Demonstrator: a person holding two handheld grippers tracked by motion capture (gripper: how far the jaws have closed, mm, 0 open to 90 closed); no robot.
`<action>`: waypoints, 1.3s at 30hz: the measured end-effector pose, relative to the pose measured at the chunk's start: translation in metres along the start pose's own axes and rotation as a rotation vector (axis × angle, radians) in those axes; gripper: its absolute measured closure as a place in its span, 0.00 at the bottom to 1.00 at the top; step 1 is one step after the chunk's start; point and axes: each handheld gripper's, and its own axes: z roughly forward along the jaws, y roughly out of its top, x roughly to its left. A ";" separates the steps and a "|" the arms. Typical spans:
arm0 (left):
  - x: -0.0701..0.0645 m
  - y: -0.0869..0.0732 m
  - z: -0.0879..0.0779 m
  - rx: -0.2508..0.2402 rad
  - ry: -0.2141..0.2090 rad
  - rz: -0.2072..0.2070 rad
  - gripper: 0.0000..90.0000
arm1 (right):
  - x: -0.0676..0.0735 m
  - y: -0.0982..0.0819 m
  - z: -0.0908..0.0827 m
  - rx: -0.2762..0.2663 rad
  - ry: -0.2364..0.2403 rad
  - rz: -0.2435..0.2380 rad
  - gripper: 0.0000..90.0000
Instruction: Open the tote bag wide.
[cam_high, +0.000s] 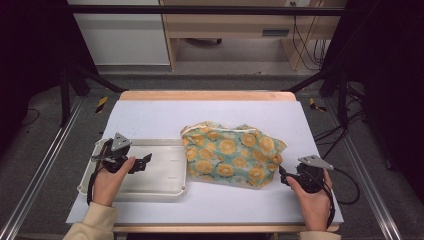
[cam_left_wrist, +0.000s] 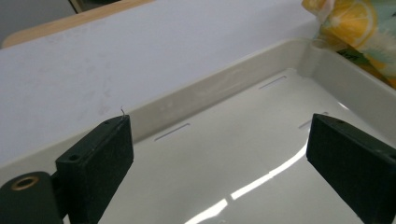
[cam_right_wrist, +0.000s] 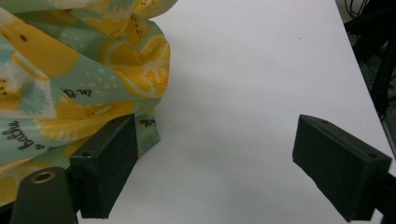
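— What is that soft thing?
— A crumpled green cloth with yellow lemon slices (cam_high: 232, 154), lying on the white desk (cam_high: 150, 117) beside a shiny cream plastic tray (cam_high: 167, 182).
— And the tongs?
— The left tongs (cam_high: 145, 161) gape wide over the tray; the right tongs (cam_high: 283, 176), wide too, hold nothing, just beside the cloth.

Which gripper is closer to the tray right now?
Left. The left gripper hangs over the tray, jaws open above its bare floor. The right gripper sits across the table, past the lemon-print cloth, jaws open beside the cloth's edge.

Lemon-print cloth (cam_high: 232, 155) beside white tray (cam_high: 165, 187), left claw (cam_high: 142, 163) over tray
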 end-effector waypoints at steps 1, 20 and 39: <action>-0.001 0.000 0.000 0.003 0.000 -0.001 0.08 | 0.000 0.000 -0.001 -0.005 0.006 0.009 0.19; -0.006 0.003 0.000 0.011 -0.043 0.031 0.08 | 0.027 0.051 -0.055 -0.127 0.108 -0.078 0.32; -0.016 0.007 0.001 0.024 -0.088 0.072 0.08 | 0.076 0.139 0.016 0.100 0.153 -0.199 0.37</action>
